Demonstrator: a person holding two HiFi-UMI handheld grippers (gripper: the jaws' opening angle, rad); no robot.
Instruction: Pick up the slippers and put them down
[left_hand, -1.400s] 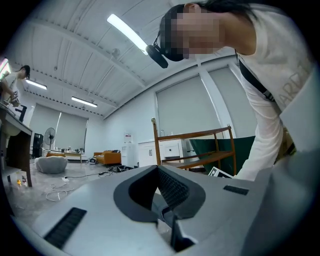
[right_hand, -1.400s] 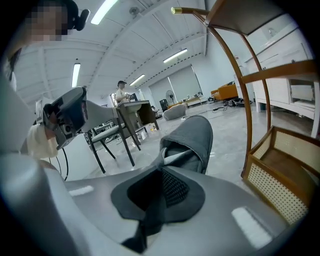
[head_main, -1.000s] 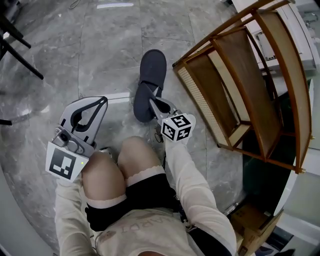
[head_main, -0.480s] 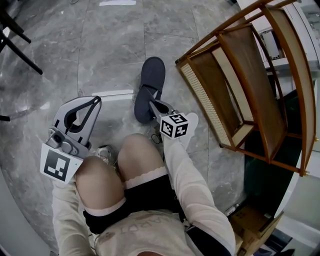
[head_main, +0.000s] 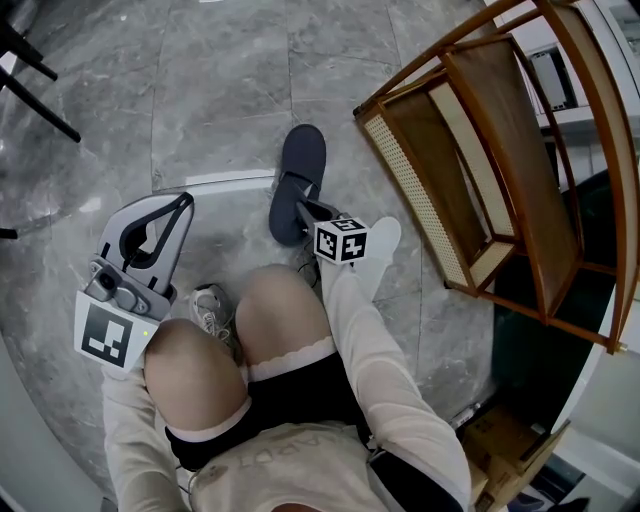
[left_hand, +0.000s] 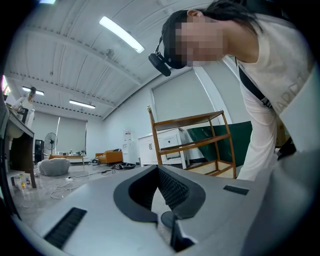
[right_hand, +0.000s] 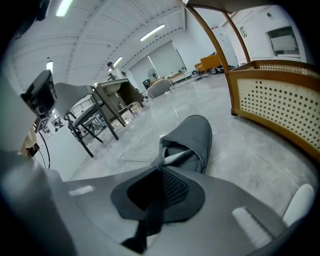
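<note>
Dark grey felt slipper (head_main: 301, 160) nearly down on the grey marble floor (head_main: 215, 90).
R tongs (head_main: 302, 204) were pinching its near-end rim, and the toe looked to rest on the floor near the wooden rattan rack (head_main: 480, 150). I judged only the release was left. L tongs (head_main: 184, 199) were pressed together w/ nothing between. No 2nd slipper in view.

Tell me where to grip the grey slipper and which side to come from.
Grip the grey slipper by the thin fabric edge of its opening, coming from the open heel end, the person's side. The toe is closed and rounded, probably too bulky for narrow jaws; the edge is a flat lip. The right gripper is shut on that edge.
</note>
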